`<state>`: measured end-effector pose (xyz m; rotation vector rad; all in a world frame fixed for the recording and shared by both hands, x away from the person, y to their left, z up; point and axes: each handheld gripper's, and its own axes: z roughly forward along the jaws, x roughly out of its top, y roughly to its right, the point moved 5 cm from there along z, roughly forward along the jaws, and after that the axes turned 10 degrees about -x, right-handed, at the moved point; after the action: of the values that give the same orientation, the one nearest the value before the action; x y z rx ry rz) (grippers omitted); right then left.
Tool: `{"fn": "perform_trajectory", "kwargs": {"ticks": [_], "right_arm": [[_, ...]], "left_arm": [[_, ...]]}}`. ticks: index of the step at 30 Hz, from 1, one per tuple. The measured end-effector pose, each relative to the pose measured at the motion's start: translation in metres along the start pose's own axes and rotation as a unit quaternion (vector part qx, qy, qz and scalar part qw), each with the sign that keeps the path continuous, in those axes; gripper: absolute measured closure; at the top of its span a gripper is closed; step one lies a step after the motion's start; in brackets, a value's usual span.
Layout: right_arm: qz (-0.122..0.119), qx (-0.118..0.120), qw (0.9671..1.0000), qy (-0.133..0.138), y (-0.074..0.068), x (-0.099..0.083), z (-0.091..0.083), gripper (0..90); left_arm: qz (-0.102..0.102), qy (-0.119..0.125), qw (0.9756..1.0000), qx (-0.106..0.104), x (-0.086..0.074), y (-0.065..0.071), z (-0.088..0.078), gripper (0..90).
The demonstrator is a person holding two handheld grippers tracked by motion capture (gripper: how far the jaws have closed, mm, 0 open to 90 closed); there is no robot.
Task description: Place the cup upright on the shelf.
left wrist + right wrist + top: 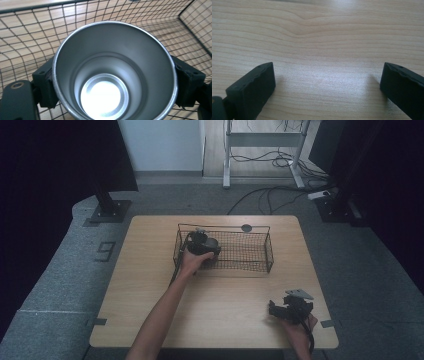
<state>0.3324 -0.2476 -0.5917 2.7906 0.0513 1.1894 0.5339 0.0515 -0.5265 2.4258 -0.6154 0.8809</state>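
Left gripper view: fingers [47, 85] clamp steel cup [113, 72] upright inside wire basket [22, 27], apparently for placement; right gripper [327, 85] spread, idle over table [317, 32] near corner.

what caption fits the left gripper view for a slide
Left gripper clamps an empty metal cup inside the wire basket.

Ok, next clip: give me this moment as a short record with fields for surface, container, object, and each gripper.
surface: wooden table
container: black wire basket, far centre of table
object: empty metal cup, mouth toward camera
left gripper: inside basket's left end, jaws closed on the cup's sides
right gripper: near right corner, jaws apart, nothing between them
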Motion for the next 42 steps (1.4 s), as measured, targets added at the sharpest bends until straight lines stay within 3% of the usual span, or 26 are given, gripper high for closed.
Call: {"fn": "perform_trajectory", "kwargs": {"ticks": [6,10,16,23,31,42], "right_arm": [[0.0,0.0,1.0,0.0,0.0,0.0,0.0,0.0],[0.0,0.0,1.0,0.0,0.0,0.0,0.0,0.0],[0.0,0.0,1.0,0.0,0.0,0.0,0.0,0.0],[0.0,0.0,1.0,-0.001,0.0,0.0,0.0,0.0],[0.0,0.0,1.0,-0.001,0.0,0.0,0.0,0.0],[0.0,0.0,1.0,-0.001,0.0,0.0,0.0,0.0]], "left_arm": [[0.001,-0.017,0.9998,0.009,-0.001,0.001,0.001,13.9],[0.001,-0.018,0.9997,0.019,-0.001,0.002,0.0,12.1],[-0.006,-0.013,0.9998,0.016,0.0,0.003,-0.001,8.6],[-0.005,0.017,0.9998,0.004,0.007,0.007,-0.012,3.5],[0.0,0.063,0.998,-0.006,0.015,0.013,-0.045,3.9],[0.013,0.095,0.9945,-0.041,0.0,0.021,-0.08,5.2]]}}
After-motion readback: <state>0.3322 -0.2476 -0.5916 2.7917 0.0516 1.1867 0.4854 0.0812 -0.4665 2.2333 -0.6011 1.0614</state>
